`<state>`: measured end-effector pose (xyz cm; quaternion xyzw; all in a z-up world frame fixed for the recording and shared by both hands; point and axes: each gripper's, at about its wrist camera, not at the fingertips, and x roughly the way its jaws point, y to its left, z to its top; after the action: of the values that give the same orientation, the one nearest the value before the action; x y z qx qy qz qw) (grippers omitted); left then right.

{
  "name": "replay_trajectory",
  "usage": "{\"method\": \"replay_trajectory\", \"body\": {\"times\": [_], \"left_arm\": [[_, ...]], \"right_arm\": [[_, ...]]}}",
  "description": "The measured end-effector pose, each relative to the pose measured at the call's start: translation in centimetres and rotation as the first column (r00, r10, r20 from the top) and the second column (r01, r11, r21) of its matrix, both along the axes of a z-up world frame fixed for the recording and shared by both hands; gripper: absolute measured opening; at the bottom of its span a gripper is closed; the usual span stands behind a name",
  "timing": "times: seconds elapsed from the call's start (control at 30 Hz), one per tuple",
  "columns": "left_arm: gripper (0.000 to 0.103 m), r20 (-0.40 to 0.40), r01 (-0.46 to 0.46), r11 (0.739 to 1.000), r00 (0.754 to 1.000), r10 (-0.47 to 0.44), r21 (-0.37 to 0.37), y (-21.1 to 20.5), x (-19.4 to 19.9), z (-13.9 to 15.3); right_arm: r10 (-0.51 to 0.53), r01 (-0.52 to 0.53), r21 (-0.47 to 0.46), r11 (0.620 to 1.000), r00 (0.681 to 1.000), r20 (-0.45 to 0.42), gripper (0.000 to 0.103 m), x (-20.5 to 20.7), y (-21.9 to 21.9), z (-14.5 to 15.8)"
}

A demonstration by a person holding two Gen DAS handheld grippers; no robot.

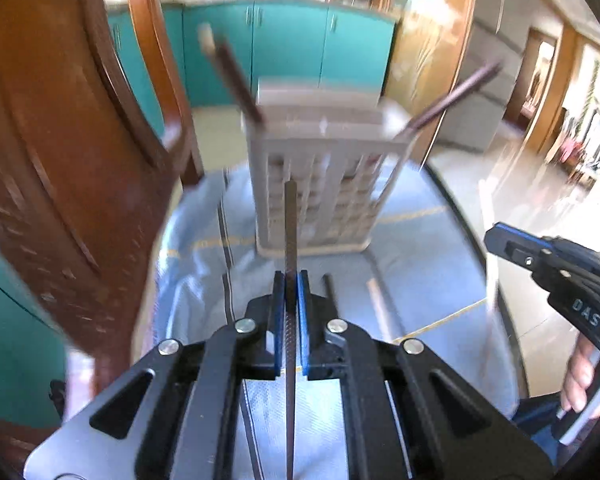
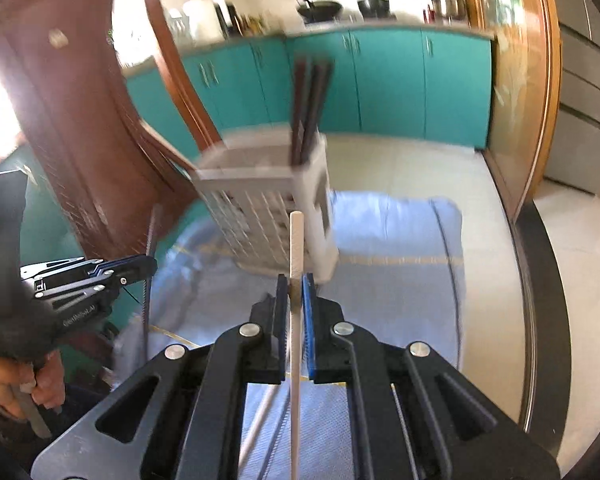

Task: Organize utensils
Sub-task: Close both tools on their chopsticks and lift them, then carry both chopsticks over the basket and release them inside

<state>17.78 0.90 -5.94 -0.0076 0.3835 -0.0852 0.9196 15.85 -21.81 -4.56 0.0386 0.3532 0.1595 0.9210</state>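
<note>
In the left wrist view my left gripper point(image 1: 291, 277) is shut on a dark chopstick point(image 1: 290, 220) that points up toward the grey slotted utensil holder point(image 1: 320, 192). Two dark chopsticks point(image 1: 236, 80) lean out of the holder's opposite corners. In the right wrist view my right gripper point(image 2: 296, 279) is shut on a white chopstick point(image 2: 296, 240), held in front of the holder point(image 2: 260, 208), where dark chopsticks point(image 2: 310, 100) stand in one compartment. The left gripper point(image 2: 148, 266) shows at the left, and the right gripper point(image 1: 496, 236) shows at the right of the left wrist view.
The holder stands on a pale blue cloth point(image 1: 420, 264) over a round table with a dark rim point(image 2: 540, 280). More chopsticks point(image 1: 332, 292) lie on the cloth. A wooden chair point(image 1: 80, 140) stands at the left, with teal cabinets point(image 2: 388, 80) behind. A hand point(image 2: 4, 388) grips the left handle.
</note>
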Motion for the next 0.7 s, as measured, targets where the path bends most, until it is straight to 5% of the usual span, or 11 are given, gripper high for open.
{"method": "replay_trajectory", "body": {"times": [0.2, 0.43, 0.6, 0.7], "left_arm": [[0.007, 0.191, 0.044, 0.998, 0.981, -0.034, -0.047, 1.3, -3.2, 8.3], [0.007, 0.396, 0.011, 0.987, 0.917, 0.054, -0.16, 3.8, -1.3, 17.4], [0.007, 0.445, -0.088, 0.966, 0.875, 0.192, -0.242, 5.6, 2.4, 16.8], [0.007, 0.35, -0.117, 0.97, 0.918, 0.188, -0.213, 5.0, 5.6, 13.6]], "right_arm": [[0.01, -0.024, 0.113, 0.993, 0.992, 0.128, 0.008, -0.8, -1.7, 7.0], [-0.135, 0.044, 0.302, 0.952, 0.948, 0.287, 0.008, 4.0, -3.1, 15.1], [-0.234, 0.132, 0.322, 0.937, 0.924, 0.303, 0.008, 7.1, -3.0, 13.4], [-0.207, 0.135, 0.274, 0.952, 0.945, 0.254, 0.007, 8.9, -1.4, 11.1]]}}
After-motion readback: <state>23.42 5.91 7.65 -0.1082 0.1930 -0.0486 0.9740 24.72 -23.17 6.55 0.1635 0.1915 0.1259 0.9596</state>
